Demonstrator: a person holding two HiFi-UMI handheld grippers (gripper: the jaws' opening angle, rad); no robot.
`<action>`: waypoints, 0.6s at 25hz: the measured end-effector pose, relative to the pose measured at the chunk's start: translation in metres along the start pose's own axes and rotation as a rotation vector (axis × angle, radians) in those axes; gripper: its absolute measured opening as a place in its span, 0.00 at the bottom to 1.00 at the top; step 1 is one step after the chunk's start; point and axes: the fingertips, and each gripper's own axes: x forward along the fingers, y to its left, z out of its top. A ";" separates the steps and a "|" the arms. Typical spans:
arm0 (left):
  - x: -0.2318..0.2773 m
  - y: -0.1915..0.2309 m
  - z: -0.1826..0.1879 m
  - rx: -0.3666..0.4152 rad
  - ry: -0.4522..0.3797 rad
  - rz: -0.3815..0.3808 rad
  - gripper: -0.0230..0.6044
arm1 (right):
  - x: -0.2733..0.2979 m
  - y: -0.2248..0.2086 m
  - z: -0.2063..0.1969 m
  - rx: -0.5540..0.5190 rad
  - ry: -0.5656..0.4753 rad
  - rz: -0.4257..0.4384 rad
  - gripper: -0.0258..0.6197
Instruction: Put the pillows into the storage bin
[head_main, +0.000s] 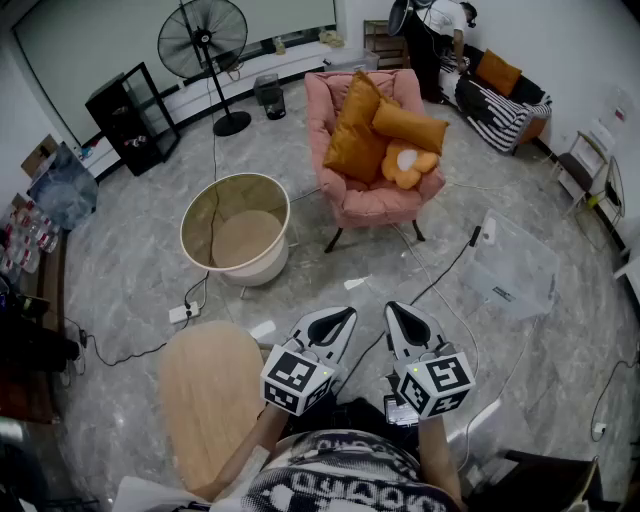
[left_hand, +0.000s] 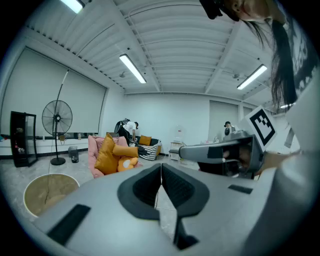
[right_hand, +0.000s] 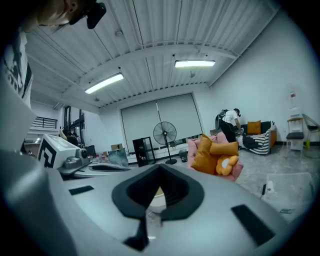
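Left claw (head_main: 343, 318) and right claw (head_main: 396, 314) are closed, empty, open floor (head_main: 420, 270) apparently separating them from the storage bin (head_main: 262, 268).

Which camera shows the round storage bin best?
Head view: it looks down into the storage bin, whole rim visible. Left gripper view catches it partly, low left; right gripper view shows a sliver behind the jaws.

Grippers side by side
Your left gripper (head_main: 346, 314) and right gripper (head_main: 393, 309) point slightly down, jaws together, empty
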 end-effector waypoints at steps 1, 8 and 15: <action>0.000 0.001 0.000 0.001 0.001 0.001 0.06 | 0.000 0.000 0.000 0.001 -0.003 -0.002 0.04; -0.001 0.003 -0.004 -0.001 0.017 0.008 0.06 | -0.005 -0.004 -0.003 0.042 -0.043 -0.026 0.04; 0.000 0.015 -0.020 -0.023 0.072 0.032 0.06 | 0.005 0.004 -0.006 0.083 -0.058 0.050 0.04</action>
